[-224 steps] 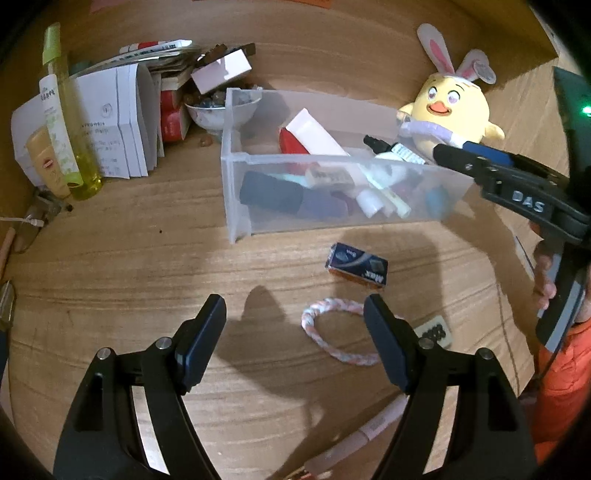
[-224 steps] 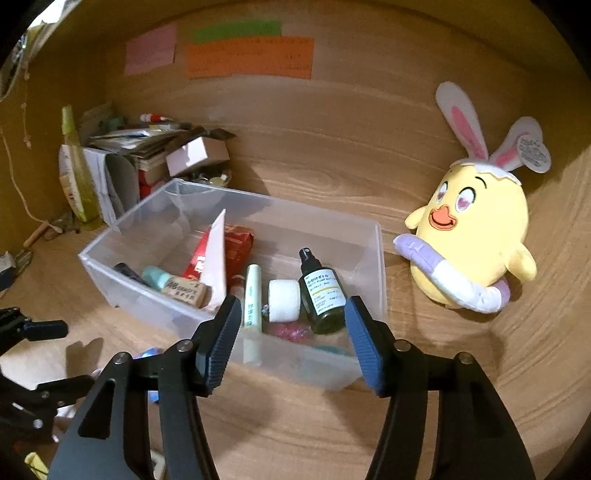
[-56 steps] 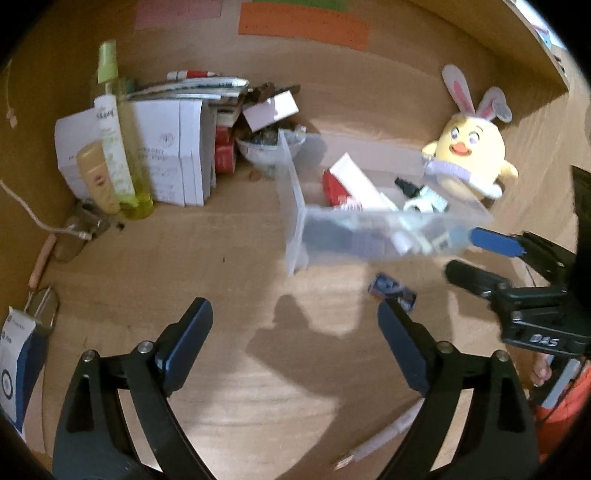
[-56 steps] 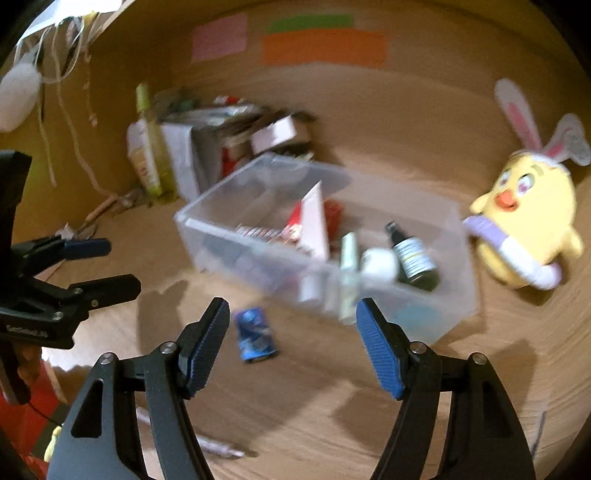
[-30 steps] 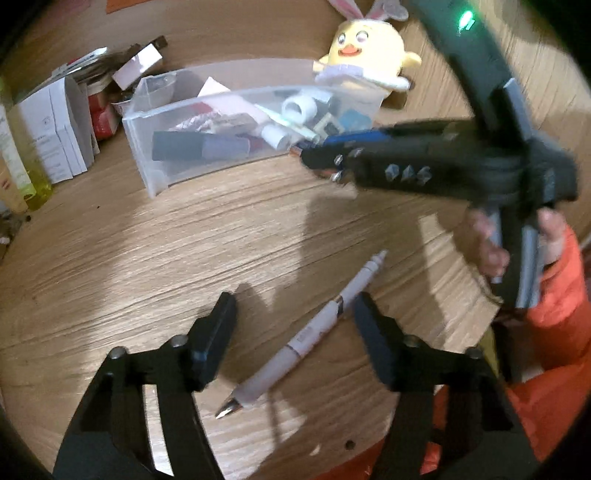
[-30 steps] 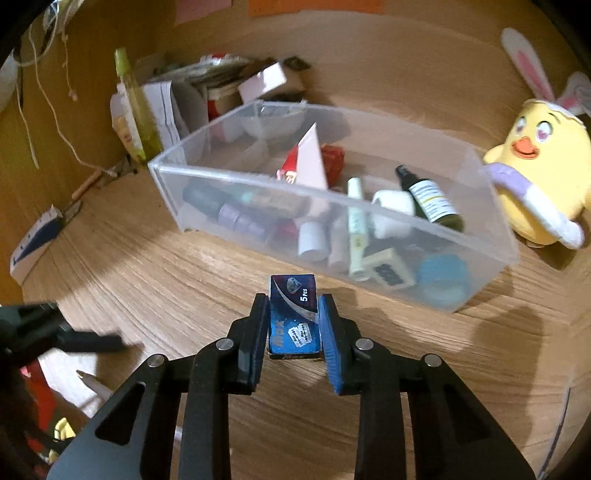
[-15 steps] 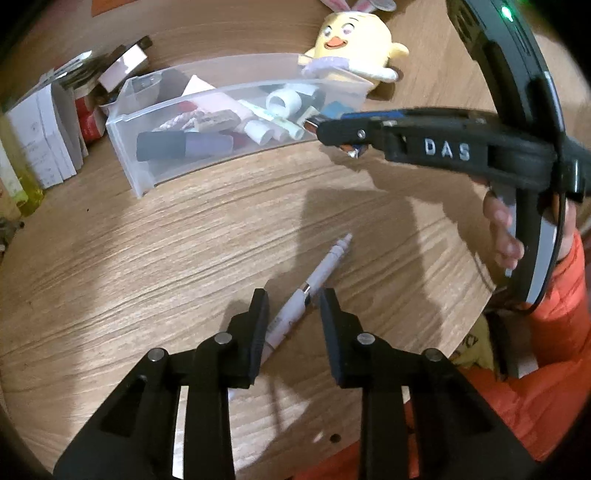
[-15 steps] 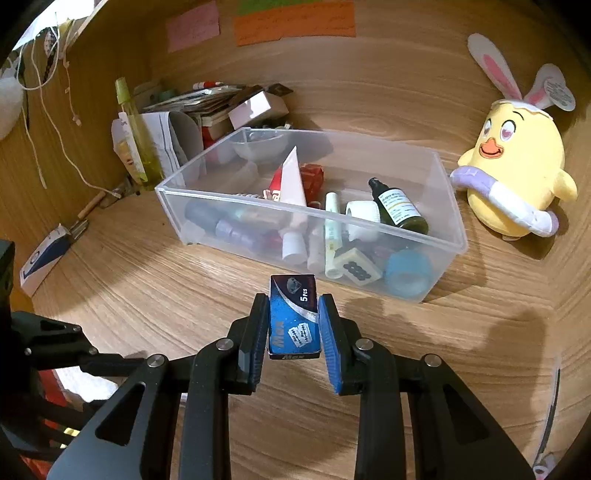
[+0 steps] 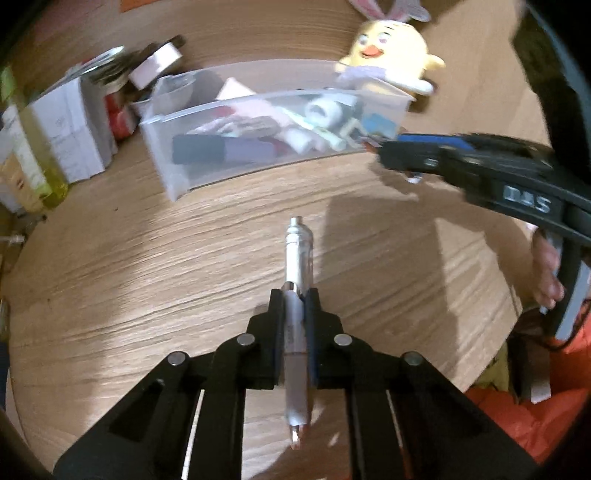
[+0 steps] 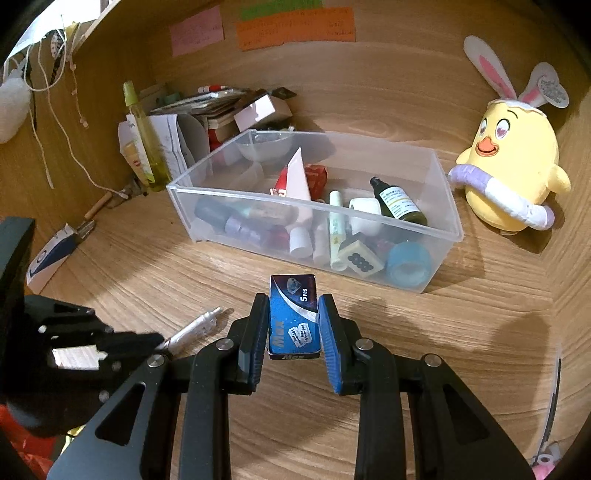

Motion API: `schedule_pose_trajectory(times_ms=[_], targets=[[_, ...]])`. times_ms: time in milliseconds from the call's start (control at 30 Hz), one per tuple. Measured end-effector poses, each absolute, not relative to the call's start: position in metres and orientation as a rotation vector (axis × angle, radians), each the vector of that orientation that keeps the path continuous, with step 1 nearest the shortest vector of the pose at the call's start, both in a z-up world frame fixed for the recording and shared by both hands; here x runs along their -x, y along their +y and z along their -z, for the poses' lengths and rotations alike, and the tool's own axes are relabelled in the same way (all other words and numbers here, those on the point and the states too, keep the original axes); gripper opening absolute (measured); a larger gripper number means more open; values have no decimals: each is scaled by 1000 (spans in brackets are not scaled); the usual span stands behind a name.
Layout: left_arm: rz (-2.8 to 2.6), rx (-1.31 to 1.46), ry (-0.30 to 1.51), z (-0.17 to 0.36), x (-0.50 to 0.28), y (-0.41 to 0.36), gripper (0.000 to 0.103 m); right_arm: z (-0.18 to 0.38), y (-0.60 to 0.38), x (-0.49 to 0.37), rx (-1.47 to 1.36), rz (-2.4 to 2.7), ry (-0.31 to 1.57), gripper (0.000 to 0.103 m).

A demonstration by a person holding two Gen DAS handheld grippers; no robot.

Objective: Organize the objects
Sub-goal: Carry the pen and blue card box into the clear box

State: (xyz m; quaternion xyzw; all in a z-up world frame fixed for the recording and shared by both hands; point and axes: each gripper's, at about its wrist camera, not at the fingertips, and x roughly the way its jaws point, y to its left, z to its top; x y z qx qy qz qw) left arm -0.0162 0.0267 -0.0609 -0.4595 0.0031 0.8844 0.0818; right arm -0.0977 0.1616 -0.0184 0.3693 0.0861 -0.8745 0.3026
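My left gripper [image 9: 294,295] is shut on a silver pen [image 9: 297,258] that points forward along its fingers, over the wooden table. The pen also shows in the right wrist view [image 10: 195,326], sticking out of the left gripper [image 10: 147,338]. My right gripper [image 10: 293,314] is shut on a small blue razor-blade box [image 10: 293,314] and holds it just in front of the clear plastic bin [image 10: 439,192]. The bin holds several tubes, bottles and tape rolls. In the left wrist view the right gripper [image 9: 388,155] hovers at the bin's [image 9: 173,184] right end.
A yellow chick plush [image 10: 513,158] sits right of the bin. Papers, boxes and a yellow-green bottle [image 10: 142,136] are piled at the back left. A blue-white packet [image 10: 51,258] lies at the left. Sticky notes [image 10: 295,24] hang on the back wall.
My left gripper has closed fully on the pen and lifted it so it points forward. My right gripper still holds the blue box, little moved, near the bin.
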Motion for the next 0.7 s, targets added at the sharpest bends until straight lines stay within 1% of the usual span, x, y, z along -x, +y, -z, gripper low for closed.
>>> schedule_pose_trajectory(times_ms=[100, 333, 700], targets=[[-2668, 1365, -57, 58, 17, 16, 10, 14, 163, 94, -964, 2328, 225, 25], [-2748, 1260, -136, 33, 18, 3, 10, 4, 162, 90, -926, 2345, 239, 25], [-2802, 1076, -215, -3, 27, -3, 10, -14, 163, 93, -869, 2381, 225, 25]])
